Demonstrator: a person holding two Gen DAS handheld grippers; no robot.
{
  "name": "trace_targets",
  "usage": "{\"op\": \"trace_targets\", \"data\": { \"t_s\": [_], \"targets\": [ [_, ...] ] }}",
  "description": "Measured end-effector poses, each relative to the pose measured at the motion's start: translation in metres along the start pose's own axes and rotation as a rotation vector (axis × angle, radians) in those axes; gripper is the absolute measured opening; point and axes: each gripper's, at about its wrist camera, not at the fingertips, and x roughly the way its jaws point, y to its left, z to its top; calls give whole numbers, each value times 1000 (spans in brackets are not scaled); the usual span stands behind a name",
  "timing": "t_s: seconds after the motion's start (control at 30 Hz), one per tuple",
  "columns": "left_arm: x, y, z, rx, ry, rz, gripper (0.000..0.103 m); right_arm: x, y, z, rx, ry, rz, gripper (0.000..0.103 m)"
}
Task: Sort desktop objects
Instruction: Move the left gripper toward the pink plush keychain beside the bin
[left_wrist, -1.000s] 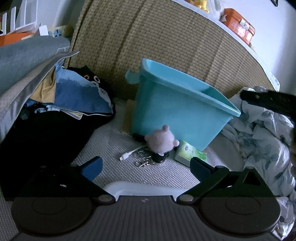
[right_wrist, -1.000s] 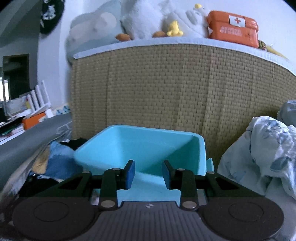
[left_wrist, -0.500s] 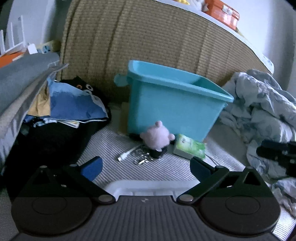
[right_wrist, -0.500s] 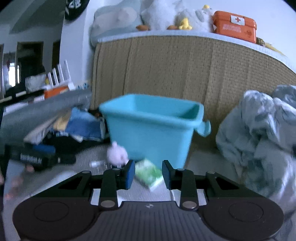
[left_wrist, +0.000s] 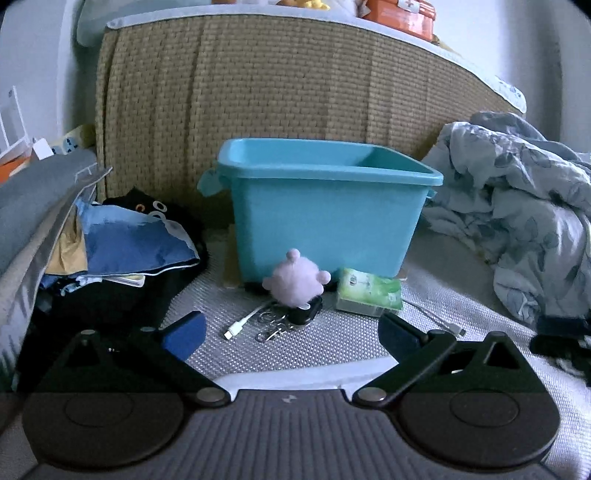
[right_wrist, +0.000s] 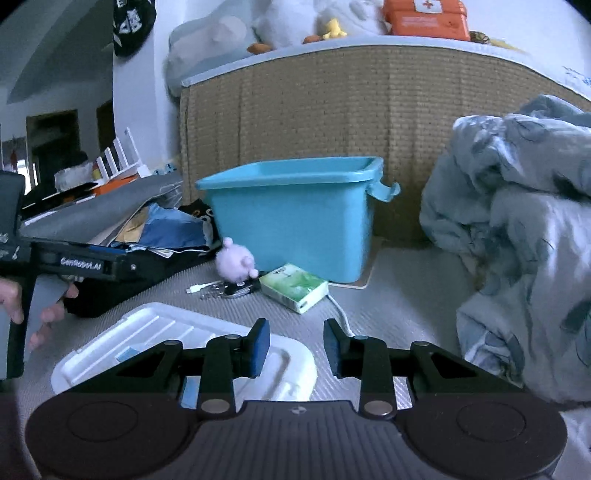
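Note:
A teal plastic bin (left_wrist: 325, 206) (right_wrist: 295, 218) stands against the wicker headboard. In front of it lie a pink plush ball (left_wrist: 297, 282) (right_wrist: 236, 260) on a black key fob with key rings (left_wrist: 275, 325), a white cable end (left_wrist: 240, 326) and a green tissue pack (left_wrist: 369, 293) (right_wrist: 293, 286). A white lidded box (right_wrist: 177, 343) lies nearest. My left gripper (left_wrist: 291, 332) hovers wide open short of the keys, holding nothing. My right gripper (right_wrist: 296, 345) is open with a narrow gap over the white box's right end, nothing between its fingers.
A pile of dark and blue clothes (left_wrist: 122, 251) fills the left. A crumpled floral quilt (left_wrist: 524, 221) (right_wrist: 517, 236) rises on the right. An orange first-aid case (right_wrist: 424, 16) and plush toys sit atop the headboard. A hand (right_wrist: 40, 314) holds the left gripper's handle.
Both grippers have pulled back and lowered from the bin. The right one, earlier over the bin's mouth, now sits low over the white box. The items on the mat have not moved.

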Motion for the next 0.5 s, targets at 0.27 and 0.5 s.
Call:
{"op": "trace_targets", "data": {
  "t_s": [0.27,0.5],
  "targets": [
    [32,0,-1,-50,41,-9,101,-9,-14,-23,58,-14,25,36],
    [53,-11,8,-50,63,24,95,-5,-9,-29,48,-16,67,36]
  ]
}}
